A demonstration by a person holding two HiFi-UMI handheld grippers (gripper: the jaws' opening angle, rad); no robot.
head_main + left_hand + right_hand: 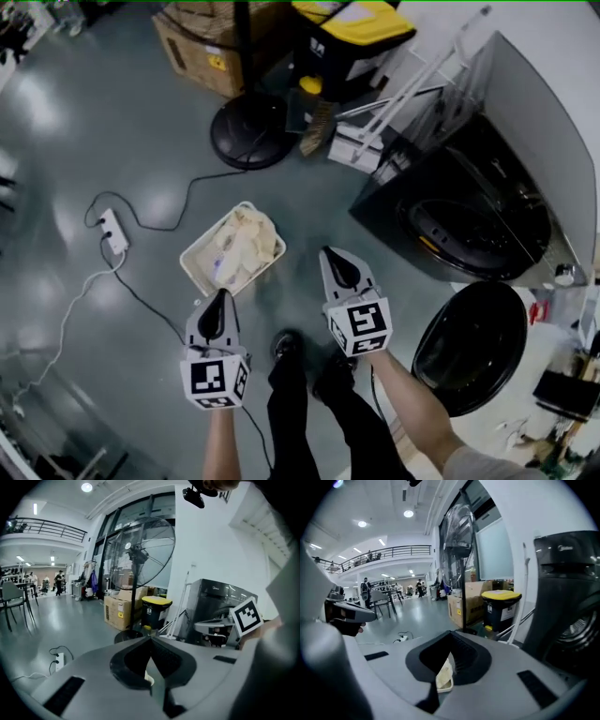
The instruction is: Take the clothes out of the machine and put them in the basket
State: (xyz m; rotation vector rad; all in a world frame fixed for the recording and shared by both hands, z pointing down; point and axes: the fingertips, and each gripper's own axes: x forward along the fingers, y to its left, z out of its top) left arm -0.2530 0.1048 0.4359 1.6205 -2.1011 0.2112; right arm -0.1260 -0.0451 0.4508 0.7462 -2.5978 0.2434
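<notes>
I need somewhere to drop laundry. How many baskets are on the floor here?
1. The white basket sits on the floor, left of the washing machine, with pale clothes inside. Others could be outside the views.

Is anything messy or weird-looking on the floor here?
Nothing is spilled or broken. The washing machine's door hangs wide open, and a power strip lies on the floor with cables trailing loose near the basket of clothes.
</notes>
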